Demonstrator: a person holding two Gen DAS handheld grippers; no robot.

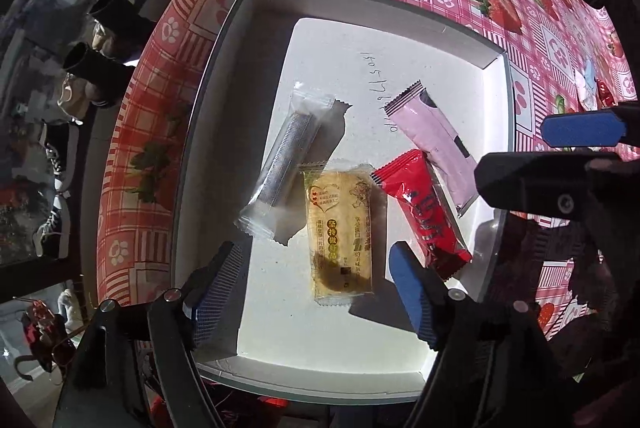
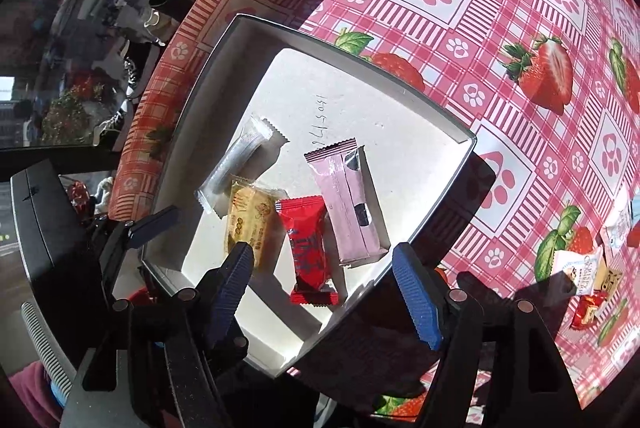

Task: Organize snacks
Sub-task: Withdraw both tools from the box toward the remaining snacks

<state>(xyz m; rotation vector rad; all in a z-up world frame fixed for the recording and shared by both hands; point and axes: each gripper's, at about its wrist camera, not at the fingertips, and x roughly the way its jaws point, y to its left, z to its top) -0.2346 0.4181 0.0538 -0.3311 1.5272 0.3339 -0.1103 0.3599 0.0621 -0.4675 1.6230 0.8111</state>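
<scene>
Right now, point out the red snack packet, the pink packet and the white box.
red snack packet (image 2: 310, 250): right wrist view, middle of wrapper.
pink packet (image 2: 348, 204): right wrist view, middle of its face.
white box (image 1: 404, 4): left wrist view, far inner wall.

In the white box (image 1: 256, 40) we saw four sealed snacks lying flat: a clear packet (image 1: 286, 158) leftmost, a yellow biscuit (image 1: 340, 232) overlapping its lower end, then a red bar (image 1: 424, 212) partly overlapping a pink bar (image 1: 430, 140).

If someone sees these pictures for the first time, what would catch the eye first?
Probably the pink strawberry tablecloth, then the white box on it. Four snacks lie inside: a clear packet, a yellow one, a red one and a pink one.
</scene>
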